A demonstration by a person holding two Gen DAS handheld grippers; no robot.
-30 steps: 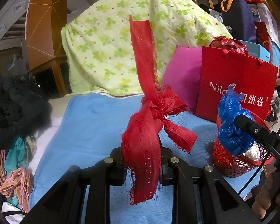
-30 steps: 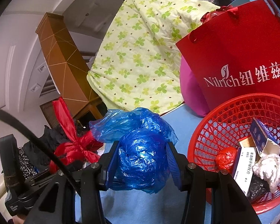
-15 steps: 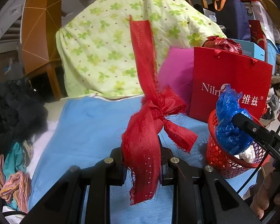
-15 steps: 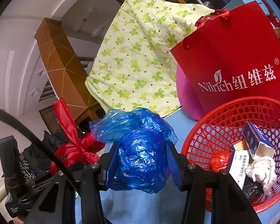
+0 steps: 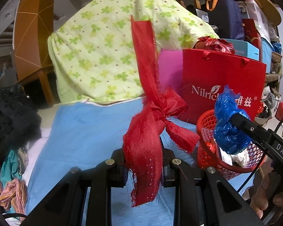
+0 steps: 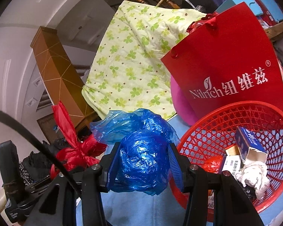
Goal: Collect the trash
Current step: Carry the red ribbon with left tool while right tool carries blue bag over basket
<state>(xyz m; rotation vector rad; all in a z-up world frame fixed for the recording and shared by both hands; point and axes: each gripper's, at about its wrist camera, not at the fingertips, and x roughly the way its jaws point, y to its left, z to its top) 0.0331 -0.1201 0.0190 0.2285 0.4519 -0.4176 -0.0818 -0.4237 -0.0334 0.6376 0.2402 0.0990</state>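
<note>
My left gripper (image 5: 143, 166) is shut on a frayed red ribbon bow (image 5: 151, 124), which stands up above the blue bed sheet (image 5: 84, 131). My right gripper (image 6: 143, 165) is shut on a crumpled blue plastic bag (image 6: 141, 154), held just left of the red mesh basket (image 6: 217, 120). In the left wrist view the blue plastic bag (image 5: 228, 128) hangs at the red mesh basket (image 5: 205, 120), lower right. The basket holds a small blue and white box (image 6: 249, 143), white crumpled paper (image 6: 254, 175), a printed leaflet and a red wrapper. The left gripper (image 6: 69, 171) with the ribbon bow (image 6: 73, 146) shows at lower left.
A red paper gift bag (image 6: 232, 60) stands behind the basket, beside a pink cushion (image 5: 169, 69). A green clover-print quilt (image 5: 103, 56) is piled at the back. Dark and striped clothes (image 5: 9, 131) lie at the left. A person's hand (image 5: 268, 195) holds the right gripper.
In the left wrist view the basket, gift bag and blue plastic bag have drifted left. In the right wrist view the basket and gift bag have shifted left, nearer the bag. Both grips are unchanged.
</note>
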